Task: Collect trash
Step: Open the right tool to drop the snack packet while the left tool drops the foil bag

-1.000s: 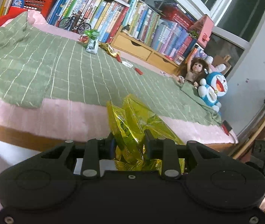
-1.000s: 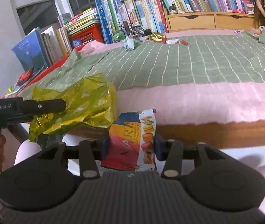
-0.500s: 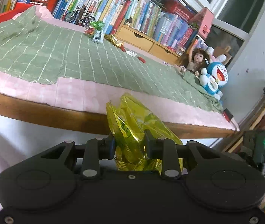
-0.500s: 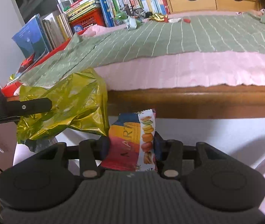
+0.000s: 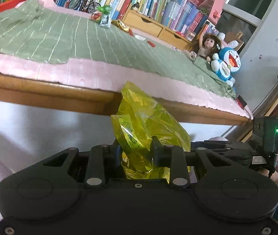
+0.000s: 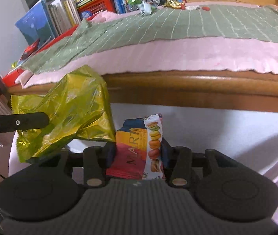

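Observation:
My left gripper (image 5: 136,146) is shut on a crumpled yellow foil wrapper (image 5: 143,121), held in front of the bed's wooden edge. In the right wrist view the same yellow wrapper (image 6: 76,105) hangs from the left gripper's finger (image 6: 21,122) at the left. My right gripper (image 6: 139,146) is shut on a macaron snack packet (image 6: 135,137), red, yellow and blue, standing upright between the pads. More trash lies at the bed's far side: a green-and-white wrapper (image 5: 104,17), a gold wrapper (image 5: 121,24) and small red bits (image 5: 150,43).
The bed's wooden rail (image 5: 41,90) carries a pink sheet and a green checked blanket (image 5: 60,39). Below the rail is a white panel (image 6: 217,129). Bookshelves (image 5: 148,4) line the back. A doll (image 5: 205,45) and a blue plush toy (image 5: 227,64) sit at the right end.
Both grippers have sunk from bed height to below the wooden rail, so the bed now sits higher in both views. Each still holds its wrapper.

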Tool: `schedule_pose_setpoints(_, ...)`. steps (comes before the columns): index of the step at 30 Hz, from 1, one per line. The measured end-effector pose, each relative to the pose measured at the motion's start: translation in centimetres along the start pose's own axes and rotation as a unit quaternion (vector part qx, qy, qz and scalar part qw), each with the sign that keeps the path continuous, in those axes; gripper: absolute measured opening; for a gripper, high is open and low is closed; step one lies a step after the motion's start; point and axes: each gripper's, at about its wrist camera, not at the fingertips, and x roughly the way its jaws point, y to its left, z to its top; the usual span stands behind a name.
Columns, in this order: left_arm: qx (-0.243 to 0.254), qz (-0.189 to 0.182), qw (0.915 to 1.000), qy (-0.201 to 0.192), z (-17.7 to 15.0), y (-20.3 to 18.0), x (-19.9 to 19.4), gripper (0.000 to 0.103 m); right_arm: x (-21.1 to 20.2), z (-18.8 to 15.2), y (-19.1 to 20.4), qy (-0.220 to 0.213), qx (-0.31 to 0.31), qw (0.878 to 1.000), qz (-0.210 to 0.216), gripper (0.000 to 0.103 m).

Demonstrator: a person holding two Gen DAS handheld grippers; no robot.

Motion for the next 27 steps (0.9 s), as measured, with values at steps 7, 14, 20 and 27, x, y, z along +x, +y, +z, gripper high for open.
schedule_pose_setpoints(7,-0.002,-0.004,0.9999,0.014,-0.6,0.1,0.3,0.028,-0.2,-0.6,0.2,0.010,-0.005,1.000,-0.001,0.049)
schedule_pose_setpoints(14,-0.012,-0.013,0.9987,0.048,-2.0,0.1,1.0,0.028,-0.3,-1.5,-0.4,0.022,0.012,1.000,0.001,0.047)
schedule_pose_setpoints(20,-0.030,-0.013,0.9970,0.070,-3.0,1.0,2.0,0.028,-0.2,-2.4,-0.8,0.034,0.017,0.999,-0.002,0.047)
schedule_pose_setpoints(27,-0.050,-0.005,0.9948,0.089,-3.5,2.2,3.7,0.028,0.7,-2.9,-1.0,0.047,0.031,0.998,-0.009,0.047)
